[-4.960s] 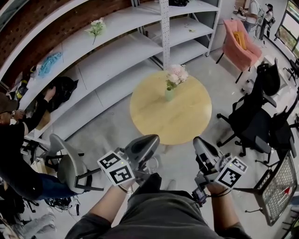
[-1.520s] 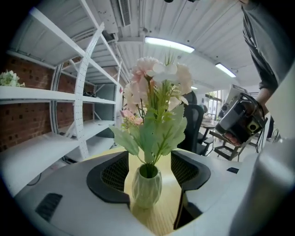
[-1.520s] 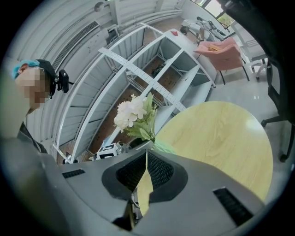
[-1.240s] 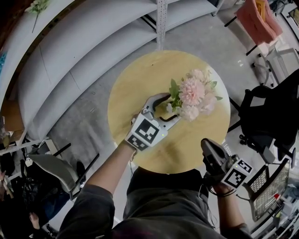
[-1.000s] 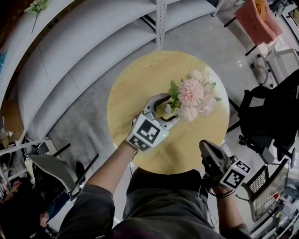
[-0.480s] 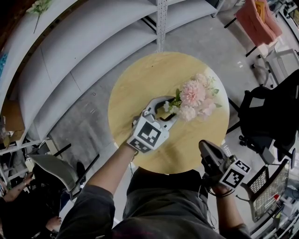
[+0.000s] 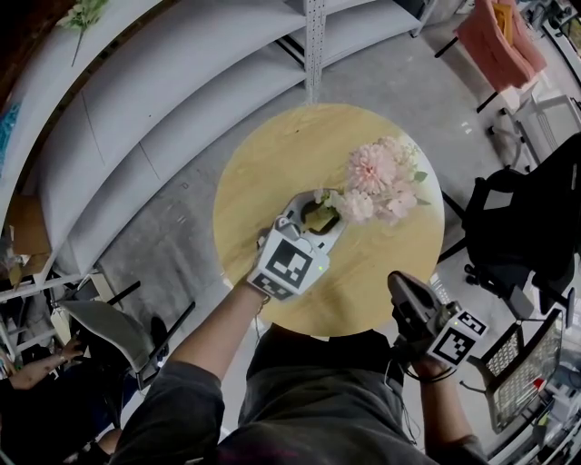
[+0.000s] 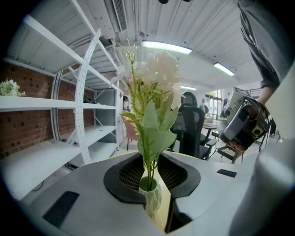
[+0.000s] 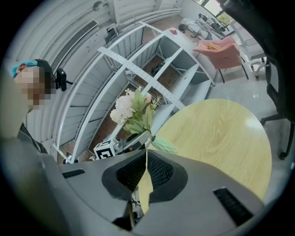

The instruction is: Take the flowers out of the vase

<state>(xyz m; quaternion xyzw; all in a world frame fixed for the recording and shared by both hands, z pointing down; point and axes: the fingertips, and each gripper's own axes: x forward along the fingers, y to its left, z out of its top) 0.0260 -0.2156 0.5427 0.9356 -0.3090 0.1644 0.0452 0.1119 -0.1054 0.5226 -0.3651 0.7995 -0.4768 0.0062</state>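
Pink and white flowers (image 7: 377, 177) stand in a small pale green vase (image 7: 320, 218) on the round wooden table (image 7: 272, 163). My left gripper (image 7: 318, 207) reaches across the table, and its jaws are closing with the vase between them. In the left gripper view the vase (image 8: 151, 198) touches the left pad, and a thin gap shows on its right side. The green stems (image 8: 150, 161) rise up to the blooms (image 8: 156, 73). My right gripper (image 7: 404, 291) hangs shut and empty off the table's near edge. From it I see the vase (image 9: 162, 145) leaning.
White metal shelving (image 7: 182, 82) curves behind the table, with another flower bunch (image 7: 82, 14) on it. A black office chair (image 7: 526, 227) and a pink armchair (image 7: 495, 41) stand to the right. A grey chair (image 7: 100, 331) is at the lower left.
The left gripper's jaws have narrowed around the vase. The flower heads have swung to the right, away from the gripper. The right gripper has stayed where it was.
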